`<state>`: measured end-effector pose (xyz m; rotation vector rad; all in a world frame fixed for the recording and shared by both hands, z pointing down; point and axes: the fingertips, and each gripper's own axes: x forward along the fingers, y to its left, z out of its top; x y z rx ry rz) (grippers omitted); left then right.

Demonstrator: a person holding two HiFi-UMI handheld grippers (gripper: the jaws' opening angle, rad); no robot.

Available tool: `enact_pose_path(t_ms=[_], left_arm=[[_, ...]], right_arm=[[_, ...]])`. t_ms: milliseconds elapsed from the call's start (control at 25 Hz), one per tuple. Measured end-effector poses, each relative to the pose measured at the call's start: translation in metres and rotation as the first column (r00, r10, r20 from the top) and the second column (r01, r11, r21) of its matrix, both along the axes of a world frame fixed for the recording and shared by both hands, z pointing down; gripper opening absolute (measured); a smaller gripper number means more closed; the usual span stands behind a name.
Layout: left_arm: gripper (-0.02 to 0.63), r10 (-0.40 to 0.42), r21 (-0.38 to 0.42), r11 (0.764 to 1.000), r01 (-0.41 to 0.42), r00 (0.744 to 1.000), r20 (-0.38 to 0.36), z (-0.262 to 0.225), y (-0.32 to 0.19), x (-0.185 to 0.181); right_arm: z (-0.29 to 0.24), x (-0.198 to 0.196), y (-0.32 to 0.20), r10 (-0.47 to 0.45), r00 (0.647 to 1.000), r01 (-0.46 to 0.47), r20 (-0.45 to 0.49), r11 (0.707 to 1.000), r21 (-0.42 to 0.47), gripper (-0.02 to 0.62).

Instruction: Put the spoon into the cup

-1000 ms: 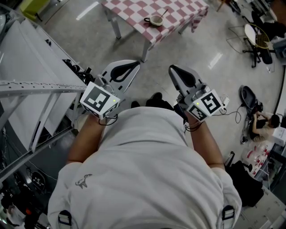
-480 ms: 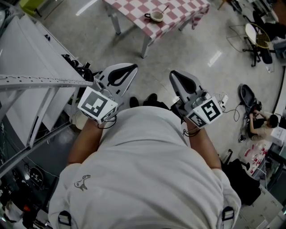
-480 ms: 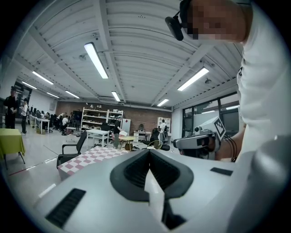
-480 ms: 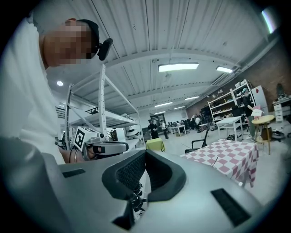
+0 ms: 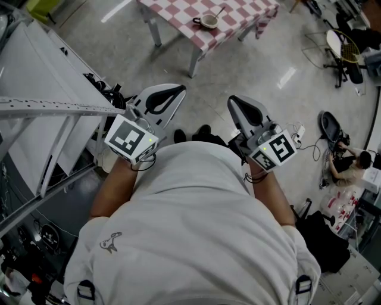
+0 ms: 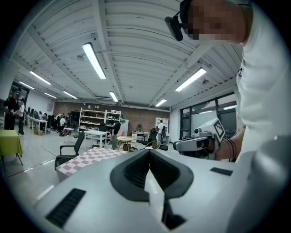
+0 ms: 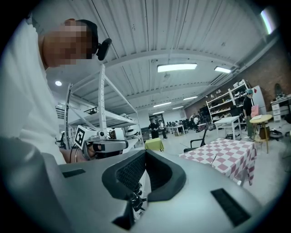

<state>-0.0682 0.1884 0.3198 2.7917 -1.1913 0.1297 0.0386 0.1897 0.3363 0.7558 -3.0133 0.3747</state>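
Note:
A small cup [image 5: 208, 22] stands near the front edge of a red-and-white checkered table [image 5: 238, 18] at the top of the head view. A spoon [image 5: 219, 13] rests in the cup with its handle sticking out to the upper right. Both grippers are held close to the person's chest, far from the table. My left gripper [image 5: 177, 90] is shut with nothing between its jaws, as the left gripper view [image 6: 148, 153] also shows. My right gripper [image 5: 233, 100] is likewise shut and empty, its jaws pressed together [image 7: 145, 154].
A grey metal shelving rack [image 5: 47, 110] stands close on the left. Open concrete floor [image 5: 208, 89] lies between me and the table. An office chair [image 5: 342, 50] stands at the right, and a person [image 5: 351, 164] sits on the floor with bags and cables nearby.
The table with the cup has slid slightly upward in the head view. Both grippers have dropped a little in the view and stay shut.

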Motion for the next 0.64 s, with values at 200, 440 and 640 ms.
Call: enact_pose_path(t_ms=[200,440,640], left_arm=[[0.014,0.008,0.000,1.000,-0.008,1.000,-0.002,-0.0002,0.0006,0.0016],[0.014,0.010,0.001,1.000,-0.010,1.000,-0.007,-0.0008,0.0014,-0.0003],[0.014,0.010,-0.001,1.000,-0.010,1.000,-0.009,0.0017,-0.0004,-0.0029]], right_arm=[[-0.0016,0.0006,-0.0001,0.004,1.000,-0.004,-0.003,1.000,0.004,0.032],[-0.0032,-0.0008,0.0002,0.005,1.000,-0.005,-0.005,1.000,0.005,0.032],[0.0008,-0.0022,-0.0040,0.009,1.000,-0.009,-0.002,1.000,-0.006,0.032]])
